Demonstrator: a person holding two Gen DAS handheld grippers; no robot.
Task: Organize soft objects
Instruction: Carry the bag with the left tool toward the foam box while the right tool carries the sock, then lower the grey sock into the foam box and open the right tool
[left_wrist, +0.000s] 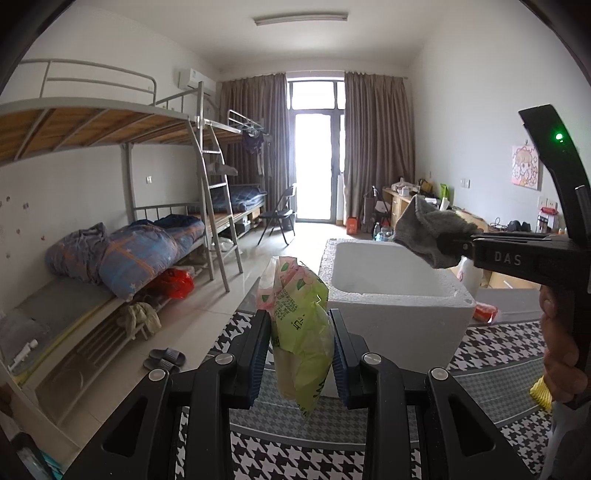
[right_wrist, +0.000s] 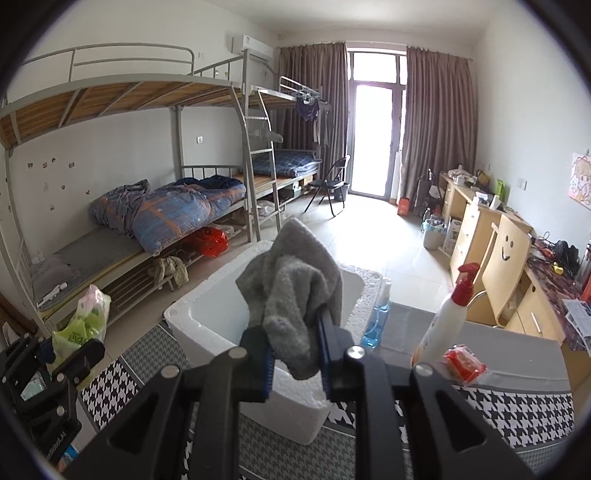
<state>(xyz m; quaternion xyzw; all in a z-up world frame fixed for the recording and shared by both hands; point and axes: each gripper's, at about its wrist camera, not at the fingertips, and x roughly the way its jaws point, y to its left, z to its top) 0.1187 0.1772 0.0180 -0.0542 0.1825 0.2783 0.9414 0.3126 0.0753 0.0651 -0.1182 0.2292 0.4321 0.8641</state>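
My left gripper is shut on a green and pink plastic packet, held upright just left of the white foam box. In the right wrist view the same packet shows at the far left in the left gripper. A grey fluffy cloth is pinched in my right gripper, which is shut on it over the near part of the foam box. From the left wrist view the cloth hangs above the box's right rim, in the right gripper.
The box stands on a houndstooth-patterned cloth over a table. A white pump bottle with red cap, a blue bottle and a red packet stand right of the box. Bunk beds fill the left, desks the right.
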